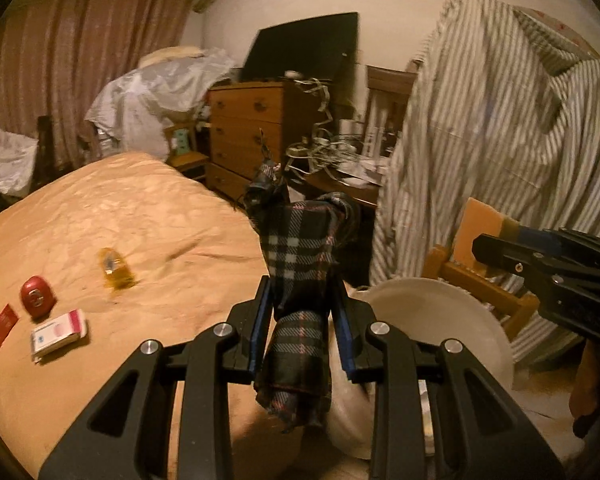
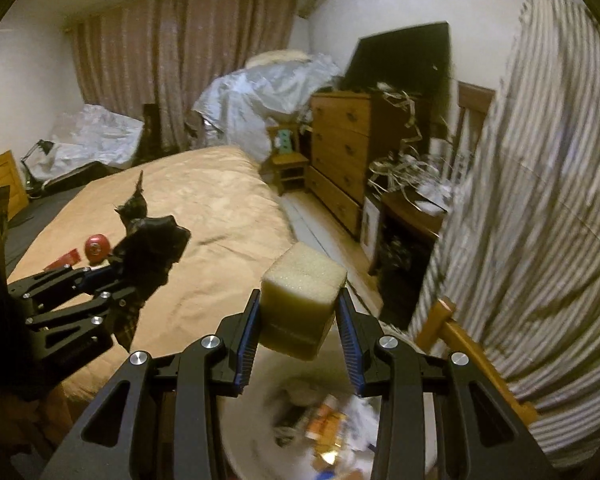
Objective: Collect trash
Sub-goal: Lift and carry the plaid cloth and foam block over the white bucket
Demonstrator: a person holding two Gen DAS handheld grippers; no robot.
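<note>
Bedside: plaid cloth (image 1: pixel 296 320), sponge (image 2: pixel 300 300) clamped.

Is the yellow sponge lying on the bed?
No, the sponge is held up in the right claw, above the trash bin.

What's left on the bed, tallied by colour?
Red: 2, round red item and flat red packet
Pink-and-white: 1, box
Amber: 1, clear wrapper
Total: 4
</note>
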